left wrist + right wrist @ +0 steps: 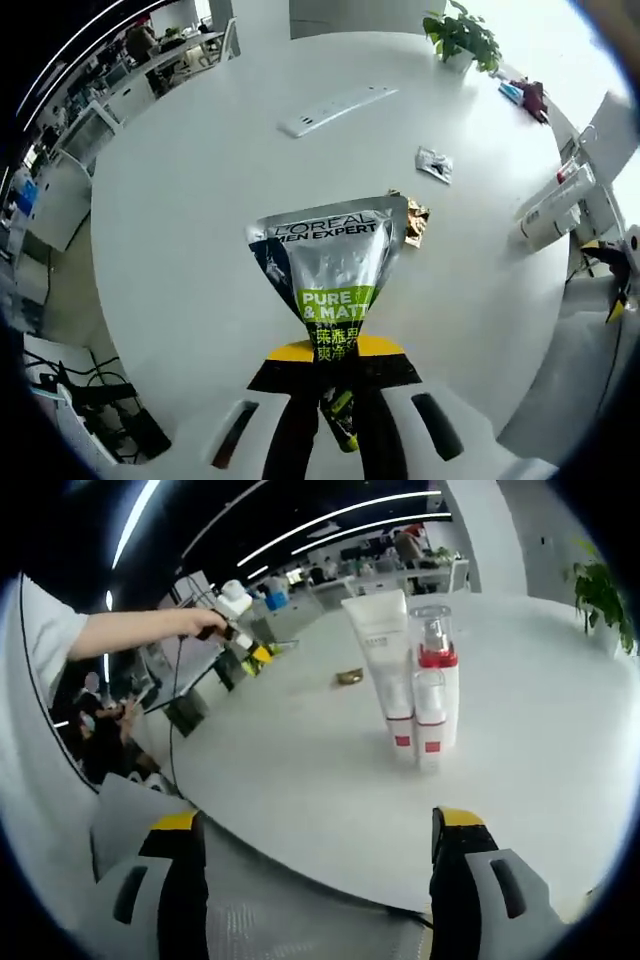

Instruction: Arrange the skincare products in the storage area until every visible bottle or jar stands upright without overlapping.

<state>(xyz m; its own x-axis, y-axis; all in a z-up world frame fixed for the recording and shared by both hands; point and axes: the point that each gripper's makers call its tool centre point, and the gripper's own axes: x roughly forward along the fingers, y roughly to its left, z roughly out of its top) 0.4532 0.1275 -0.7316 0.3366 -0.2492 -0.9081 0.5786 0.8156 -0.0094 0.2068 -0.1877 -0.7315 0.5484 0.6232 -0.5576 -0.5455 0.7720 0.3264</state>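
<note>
A silver L'Oréal Men Expert tube with a green label points away over the white round table, and my left gripper is shut on its lower end. My right gripper is open at the table edge, nothing between its jaws. Ahead of it a tall white tube, a clear pump bottle with a red band and a small white bottle stand upright, close together. In the left gripper view this group is at the right. A hand holds the left gripper at the far left.
A white power strip lies far across the table. A small sachet and a crumpled gold wrapper lie beyond the tube; that wrapper also lies behind the bottles. A potted plant stands at the far edge.
</note>
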